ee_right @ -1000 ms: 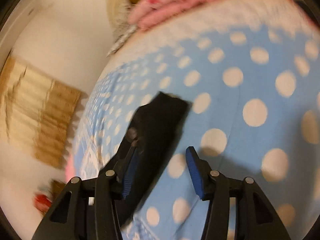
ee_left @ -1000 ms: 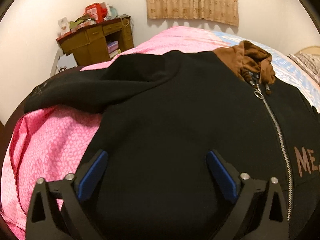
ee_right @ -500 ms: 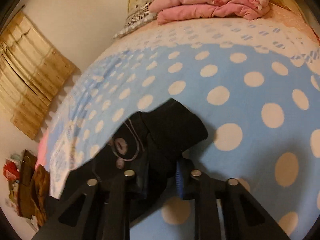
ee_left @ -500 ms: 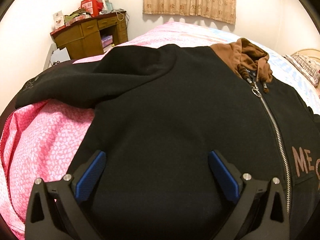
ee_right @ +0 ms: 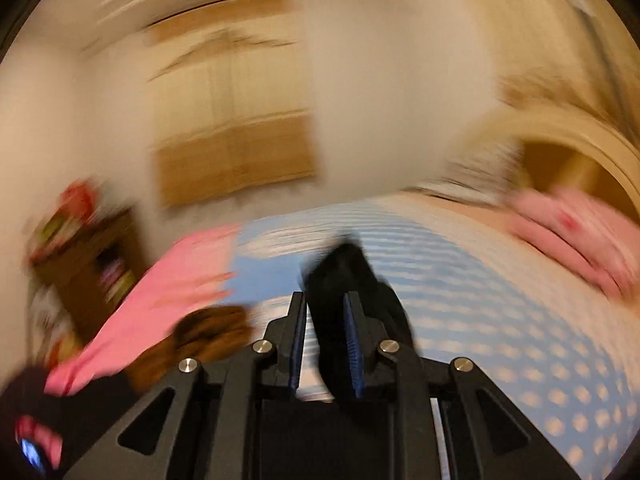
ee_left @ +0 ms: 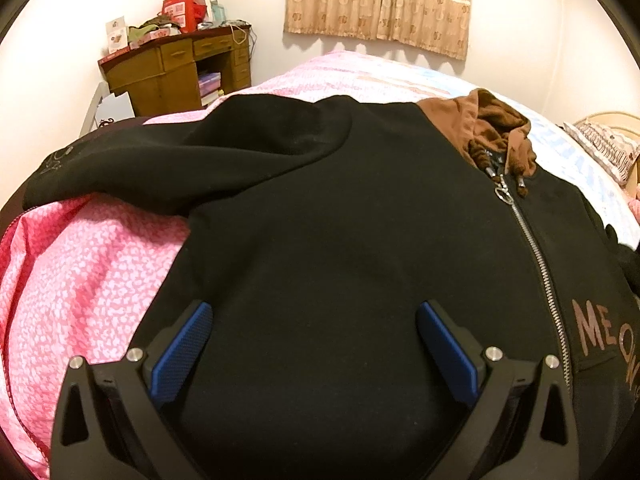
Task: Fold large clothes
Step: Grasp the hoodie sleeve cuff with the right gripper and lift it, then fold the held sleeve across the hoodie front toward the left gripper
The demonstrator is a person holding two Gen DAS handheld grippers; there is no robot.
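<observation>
A black zip hoodie (ee_left: pixel 340 240) with a brown hood (ee_left: pixel 492 128) lies front-up on the bed, one sleeve (ee_left: pixel 160 168) stretched to the left. My left gripper (ee_left: pixel 314 344) is open and empty just above the hoodie's lower front. In the blurred right wrist view my right gripper (ee_right: pixel 326 344) is shut on the black cuff of the other sleeve (ee_right: pixel 344 272) and holds it above the blue dotted sheet (ee_right: pixel 500 300). The brown hood also shows in the right wrist view (ee_right: pixel 204 332).
A pink patterned cover (ee_left: pixel 80 280) lies under the hoodie at the left. A wooden desk (ee_left: pixel 176 72) with clutter stands by the far wall under a curtain (ee_left: pixel 380 4). Folded pink bedding (ee_right: pixel 572 232) and a headboard are at the right.
My right gripper closed on the sleeve cuff, lifted it and swung round fast toward the hood. My left gripper stayed open over the hoodie and barely moved.
</observation>
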